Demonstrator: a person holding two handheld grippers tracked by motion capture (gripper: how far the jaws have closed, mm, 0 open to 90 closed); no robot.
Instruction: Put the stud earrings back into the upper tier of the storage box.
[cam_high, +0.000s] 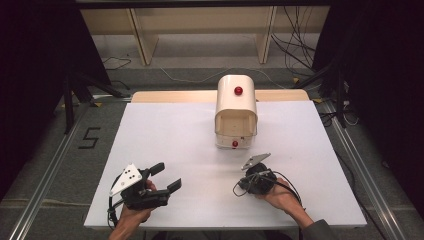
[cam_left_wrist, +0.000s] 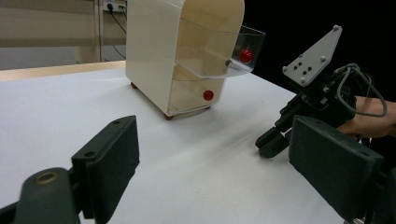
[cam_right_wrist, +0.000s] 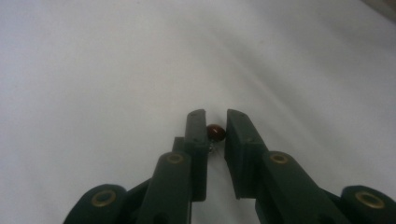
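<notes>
A white table takes up most of the high view, with a strip of pale wood showing along its far edge. Beyond it stand a wooden shelf and loose cables on the grey floor, where a black "5" is marked at the left.

On the far middle of the table stands a cream cabinet with a rounded top and clear drawers. Its upper drawer is pulled out, seen in the left gripper view, with a red knob on its front; the lower drawer sits closed with its own red knob. A third red knob shows on the cabinet top in the high view.

The left gripper rests near the front left of the table, held by a hand, jaws spread wide with nothing between them. The right gripper lies near the front right, just before the cabinet, held by the other hand, tilted down to the table. In its own view the jaws are nearly together around a small red bead, with a thin bit of metal below it; whether both jaws press on the bead I cannot tell.
</notes>
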